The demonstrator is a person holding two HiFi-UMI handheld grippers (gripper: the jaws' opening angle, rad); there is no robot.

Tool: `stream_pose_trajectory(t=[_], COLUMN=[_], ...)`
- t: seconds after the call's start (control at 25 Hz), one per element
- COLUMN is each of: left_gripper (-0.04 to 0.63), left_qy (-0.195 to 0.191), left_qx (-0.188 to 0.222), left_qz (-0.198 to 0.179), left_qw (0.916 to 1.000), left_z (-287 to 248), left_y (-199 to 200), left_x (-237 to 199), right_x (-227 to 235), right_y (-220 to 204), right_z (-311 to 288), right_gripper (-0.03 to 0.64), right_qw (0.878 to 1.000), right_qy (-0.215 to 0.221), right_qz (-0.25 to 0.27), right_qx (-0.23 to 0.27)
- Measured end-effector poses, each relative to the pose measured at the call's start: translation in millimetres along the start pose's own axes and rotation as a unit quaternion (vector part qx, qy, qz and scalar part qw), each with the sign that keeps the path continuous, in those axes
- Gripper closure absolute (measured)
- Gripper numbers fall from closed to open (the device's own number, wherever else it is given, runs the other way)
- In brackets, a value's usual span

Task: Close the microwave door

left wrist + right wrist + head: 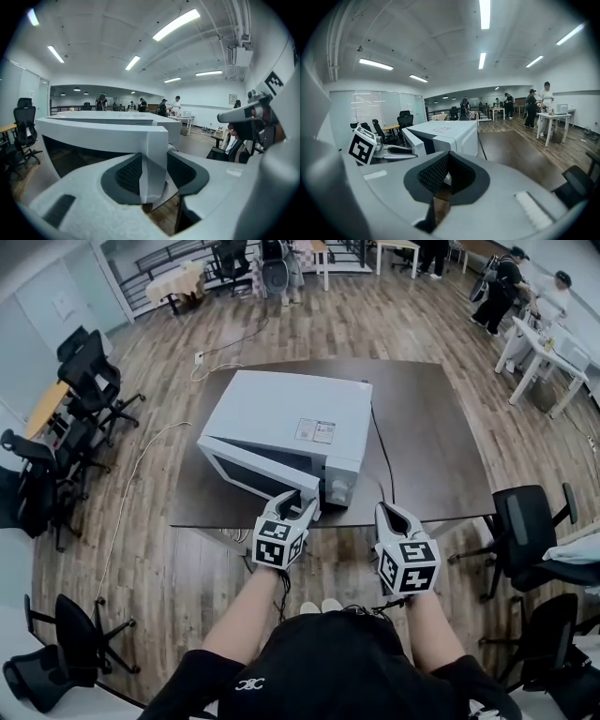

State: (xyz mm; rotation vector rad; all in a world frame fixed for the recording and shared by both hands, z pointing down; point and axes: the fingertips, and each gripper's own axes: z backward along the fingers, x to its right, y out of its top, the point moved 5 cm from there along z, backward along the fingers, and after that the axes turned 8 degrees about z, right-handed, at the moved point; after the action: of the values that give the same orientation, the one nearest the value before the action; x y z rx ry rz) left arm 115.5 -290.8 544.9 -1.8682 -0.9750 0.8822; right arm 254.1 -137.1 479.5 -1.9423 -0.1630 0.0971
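Note:
A white microwave (291, 423) stands on a dark table (431, 427), its door (253, 470) swung partly open toward the table's front edge. My left gripper (298, 502) grips the door's free edge. In the left gripper view that edge (152, 154) fills the gap between the pads. My right gripper (389, 512) hovers at the table's front edge, just right of the microwave, jaws shut and holding nothing. The right gripper view looks across its closed gripper (449, 176) at the microwave (445, 133) and the left gripper (401, 151).
A black cable (380, 446) runs over the table behind the microwave's right side. Office chairs stand to the left (94, 381) and right (525, 521) of the table. A white cord (141, 465) lies on the wood floor. People stand at desks far back right (506, 287).

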Motion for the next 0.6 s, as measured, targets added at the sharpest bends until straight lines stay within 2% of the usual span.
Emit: stream_pose_trajectory(t=[0.6], left_gripper=[0.414], left_qy=[0.016], left_qx=[0.005], left_qz=[0.007], left_qw=[0.9998], left_z=[-38.1], left_y=[19.6], left_x=[-2.1], right_x=[29.7], right_y=[-3.8], right_z=[13.6], right_gripper=[0.607], right_qw=[0.999], right_qy=[-0.04], right_qz=[-0.01], right_qx=[-0.001])
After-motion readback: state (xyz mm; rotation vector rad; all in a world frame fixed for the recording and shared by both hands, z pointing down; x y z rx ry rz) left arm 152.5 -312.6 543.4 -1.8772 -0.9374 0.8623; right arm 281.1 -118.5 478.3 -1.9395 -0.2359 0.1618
